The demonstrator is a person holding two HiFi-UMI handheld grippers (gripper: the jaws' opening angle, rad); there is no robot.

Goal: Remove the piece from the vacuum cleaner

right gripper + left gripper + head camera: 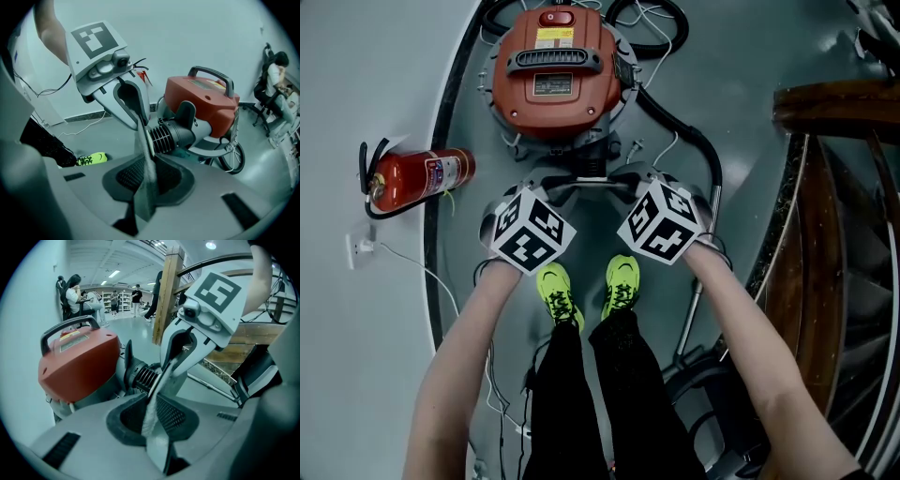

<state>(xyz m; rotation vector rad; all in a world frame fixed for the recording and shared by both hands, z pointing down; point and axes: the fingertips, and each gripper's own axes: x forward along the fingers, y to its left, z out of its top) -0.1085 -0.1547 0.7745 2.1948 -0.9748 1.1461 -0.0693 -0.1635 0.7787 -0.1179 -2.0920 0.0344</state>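
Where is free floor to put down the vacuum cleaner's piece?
The widest bare floor lies between the hose and the wooden stairs. A narrow strip is free between the vacuum cleaner and the wall. Cables and the fire extinguisher crowd the floor left of the shoes.

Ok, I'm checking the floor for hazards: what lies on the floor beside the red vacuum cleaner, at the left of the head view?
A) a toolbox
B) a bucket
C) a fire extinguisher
C: a red fire extinguisher lies on its side left of the vacuum cleaner.
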